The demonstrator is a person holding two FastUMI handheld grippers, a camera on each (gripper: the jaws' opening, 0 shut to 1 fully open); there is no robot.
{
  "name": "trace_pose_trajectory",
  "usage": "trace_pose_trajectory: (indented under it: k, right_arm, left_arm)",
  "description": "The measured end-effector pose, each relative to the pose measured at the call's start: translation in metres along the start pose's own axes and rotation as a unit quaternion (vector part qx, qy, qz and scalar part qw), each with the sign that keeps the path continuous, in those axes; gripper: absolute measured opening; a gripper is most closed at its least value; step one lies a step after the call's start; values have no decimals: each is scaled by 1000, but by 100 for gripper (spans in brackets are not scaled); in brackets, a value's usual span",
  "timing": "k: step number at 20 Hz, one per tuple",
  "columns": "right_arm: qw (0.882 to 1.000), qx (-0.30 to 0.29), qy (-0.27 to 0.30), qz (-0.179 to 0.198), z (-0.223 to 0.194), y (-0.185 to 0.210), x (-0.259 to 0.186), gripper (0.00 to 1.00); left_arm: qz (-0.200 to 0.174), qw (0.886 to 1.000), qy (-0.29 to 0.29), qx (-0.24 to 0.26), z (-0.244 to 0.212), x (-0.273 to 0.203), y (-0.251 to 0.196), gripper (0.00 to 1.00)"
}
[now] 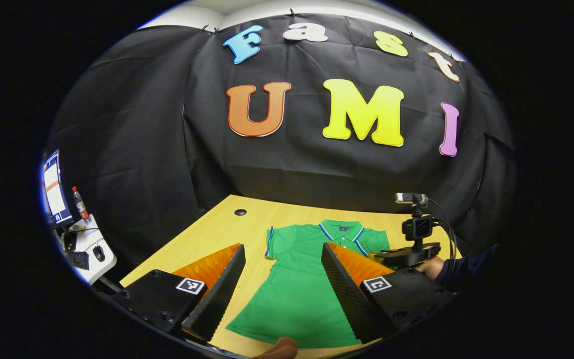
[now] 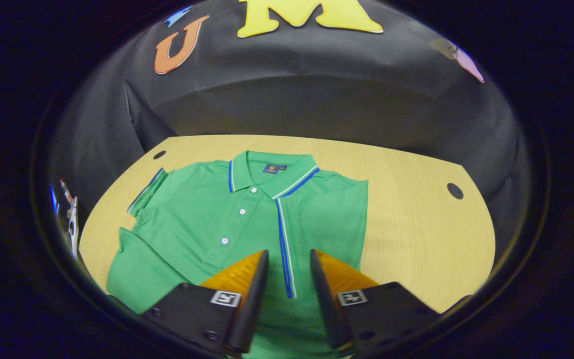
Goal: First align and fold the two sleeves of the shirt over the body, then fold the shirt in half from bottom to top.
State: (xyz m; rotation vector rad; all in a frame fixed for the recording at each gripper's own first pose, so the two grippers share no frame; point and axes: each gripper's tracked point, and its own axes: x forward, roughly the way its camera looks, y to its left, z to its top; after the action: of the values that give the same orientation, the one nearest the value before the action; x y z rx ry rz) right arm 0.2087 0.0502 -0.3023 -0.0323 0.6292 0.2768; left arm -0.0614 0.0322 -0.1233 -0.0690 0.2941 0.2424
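Note:
A green polo shirt (image 1: 299,294) lies face up on the wooden table (image 1: 207,229), collar toward the far wall. In the right gripper view one sleeve is folded over the shirt (image 2: 202,219), its blue-and-white trimmed edge (image 2: 283,249) running down the chest. The other sleeve (image 2: 145,192) still sticks out sideways. My right gripper (image 2: 288,253) hovers open with that trimmed edge lying between its fingers. My left gripper (image 1: 283,247) is held wide open above the shirt's lower body. The right gripper (image 1: 409,254), held by a hand in a dark sleeve, shows near the shirt's shoulder.
Bare table (image 2: 416,224) stretches beside the shirt, with a cable hole (image 2: 454,190) near its far corner and another (image 1: 240,212) at the other side. A white side desk (image 1: 90,249) with monitor, bottle, keyboard and mouse stands off the table's edge.

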Motion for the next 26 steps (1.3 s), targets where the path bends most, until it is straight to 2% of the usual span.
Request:
trace_pose_trajectory:
  k: [1, 3, 5, 9, 15, 16, 18, 21, 24, 26]
  right_arm:
    - [1000, 2, -13, -2, 8, 0, -11, 71]
    - [999, 8, -41, -14, 23, -4, -39, 87]
    - [997, 8, -66, -25, 37, -7, -71, 93]
    - [992, 2, -118, -35, 64, -11, -142, 93]
    - [980, 11, -186, -69, 86, -12, -241, 95]
    - [977, 9, -196, -78, 91, -13, -256, 93]
    - [970, 12, -219, -105, 99, -18, -286, 95]
    - [957, 43, -252, -138, 107, -17, -330, 96]
    - [952, 60, -258, -156, 100, -10, -361, 93]
    - [952, 51, -251, -168, 92, -8, -370, 96]
  left_arm:
    - [0, 1000, -2, -1, 2, 3, 4, 99]
    - [-6, 1000, -3, -11, 3, 11, 10, 99]
    - [-9, 1000, -8, -8, 7, 24, 19, 99]
    - [-20, 1000, -5, 3, 8, 58, 35, 99]
    - [-27, 999, 34, -18, -10, 127, 54, 99]
    - [-32, 998, 41, -20, -14, 139, 53, 99]
    - [-37, 997, 60, -17, -27, 164, 52, 98]
    - [-45, 995, 89, -10, -49, 201, 49, 97]
    - [-48, 992, 119, -3, -68, 236, 41, 97]
    - [-49, 989, 140, -4, -83, 261, 37, 97]
